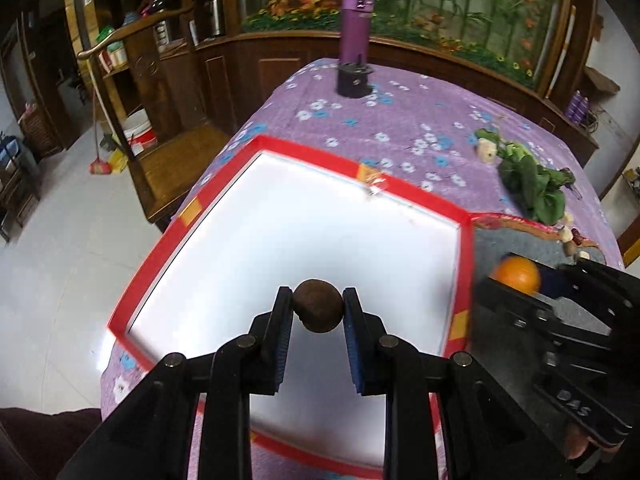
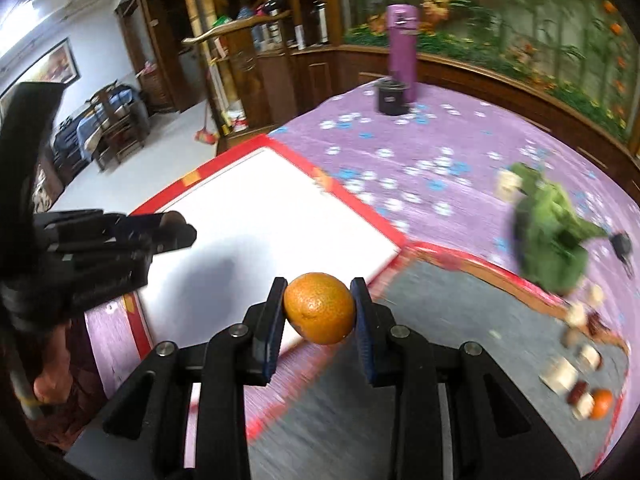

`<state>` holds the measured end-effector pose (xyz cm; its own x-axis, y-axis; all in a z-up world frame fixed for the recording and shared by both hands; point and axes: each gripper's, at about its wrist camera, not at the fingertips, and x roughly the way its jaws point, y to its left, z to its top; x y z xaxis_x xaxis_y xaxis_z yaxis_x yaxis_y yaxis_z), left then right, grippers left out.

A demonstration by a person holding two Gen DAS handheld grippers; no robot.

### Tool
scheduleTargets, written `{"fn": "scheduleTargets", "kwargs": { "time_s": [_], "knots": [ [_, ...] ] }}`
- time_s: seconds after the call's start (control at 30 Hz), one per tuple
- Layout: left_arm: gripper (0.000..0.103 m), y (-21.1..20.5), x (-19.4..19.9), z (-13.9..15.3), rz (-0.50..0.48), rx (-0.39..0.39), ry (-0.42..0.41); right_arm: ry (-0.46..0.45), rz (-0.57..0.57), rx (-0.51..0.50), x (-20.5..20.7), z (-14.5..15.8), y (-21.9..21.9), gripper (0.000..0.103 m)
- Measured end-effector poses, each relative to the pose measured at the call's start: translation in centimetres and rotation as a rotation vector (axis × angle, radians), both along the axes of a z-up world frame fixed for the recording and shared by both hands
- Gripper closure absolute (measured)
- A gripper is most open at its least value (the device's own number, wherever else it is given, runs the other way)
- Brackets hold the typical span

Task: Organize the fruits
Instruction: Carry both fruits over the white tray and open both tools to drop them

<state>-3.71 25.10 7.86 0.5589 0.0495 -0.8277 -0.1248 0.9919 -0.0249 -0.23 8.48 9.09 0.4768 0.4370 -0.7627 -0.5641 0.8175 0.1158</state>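
My left gripper [image 1: 318,309] is shut on a small round brown fruit [image 1: 319,305] and hangs over the white inside of a red-rimmed box [image 1: 308,156]. My right gripper [image 2: 319,309] is shut on an orange [image 2: 319,308] and hovers above the seam between that box [image 2: 360,204] and a grey tray [image 2: 472,308] to its right. In the left wrist view the orange [image 1: 517,274] and the right gripper [image 1: 532,280] show at the right edge. The left gripper's fingers [image 2: 176,228] reach over the box in the right wrist view. A second small orange [image 2: 602,403] lies on the tray's right end among pale and dark pieces.
A purple flowered cloth [image 1: 400,120] covers the table. Leafy greens [image 1: 532,184] lie at the right, with small pale pieces [image 1: 566,234] near the tray's rim. A purple bottle [image 1: 356,24] and a dark jar [image 1: 354,80] stand at the far end. Wooden cabinets [image 1: 168,92] lie beyond.
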Motion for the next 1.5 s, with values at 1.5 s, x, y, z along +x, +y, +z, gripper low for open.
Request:
{"fn": "scheduleTargets", "kwargs": {
  "time_s": [1.5],
  "knots": [
    [0.056,1.2,-1.4,-2.3,0.084,0.051,-0.006,0.025,0.05,-0.08,-1.4,-4.7,5.3,0.053]
  ]
}}
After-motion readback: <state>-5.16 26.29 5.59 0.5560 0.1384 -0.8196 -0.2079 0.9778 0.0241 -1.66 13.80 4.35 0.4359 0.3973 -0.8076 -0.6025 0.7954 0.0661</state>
